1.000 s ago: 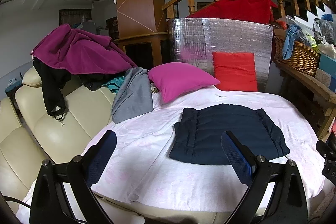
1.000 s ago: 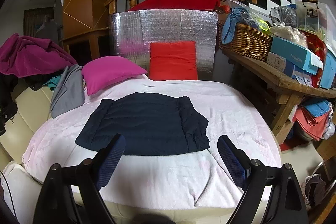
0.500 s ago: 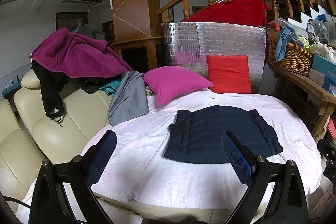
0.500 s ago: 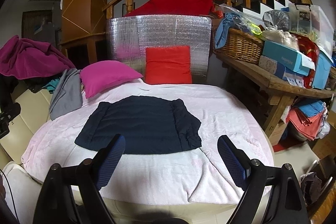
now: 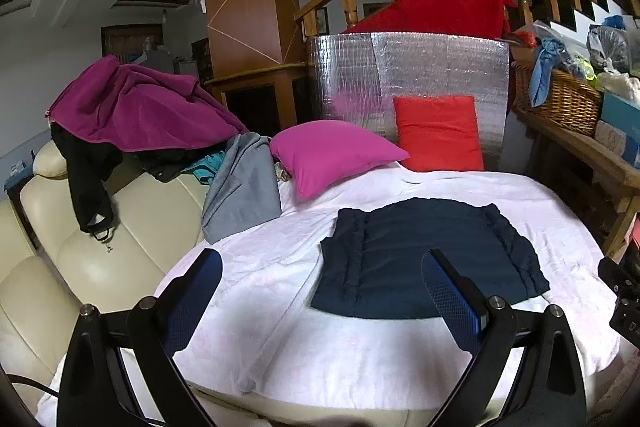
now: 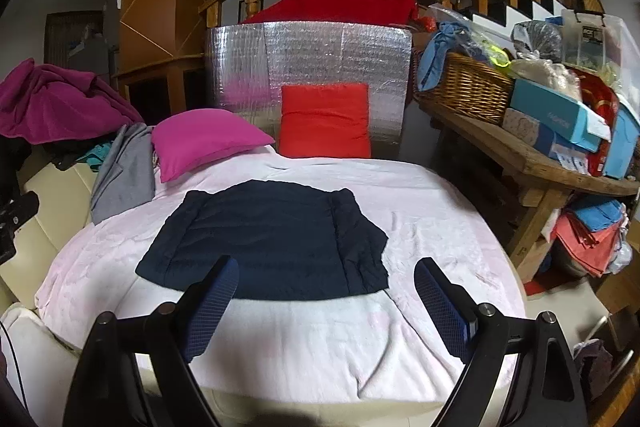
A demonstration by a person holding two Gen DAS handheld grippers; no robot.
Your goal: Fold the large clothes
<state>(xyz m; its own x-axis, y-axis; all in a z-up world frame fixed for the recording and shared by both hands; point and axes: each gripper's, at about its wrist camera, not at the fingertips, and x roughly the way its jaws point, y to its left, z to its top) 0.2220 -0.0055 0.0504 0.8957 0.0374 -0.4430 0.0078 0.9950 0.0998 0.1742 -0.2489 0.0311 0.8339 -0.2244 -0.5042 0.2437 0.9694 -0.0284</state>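
Observation:
A dark navy quilted garment lies flat, folded into a rough rectangle, on a pale pink blanket over a round surface. It also shows in the right wrist view. My left gripper is open and empty, held above the near edge of the blanket, left of the garment's near edge. My right gripper is open and empty, above the garment's near edge. Neither gripper touches the cloth.
A magenta pillow and a red pillow sit at the back against a silver foil panel. A grey garment and a purple one drape over the cream sofa. A cluttered wooden bench stands right.
Both grippers have drawn back a little from the garment and then eased forward again; the view shifted slightly. The navy garment has not moved. Both stay open.

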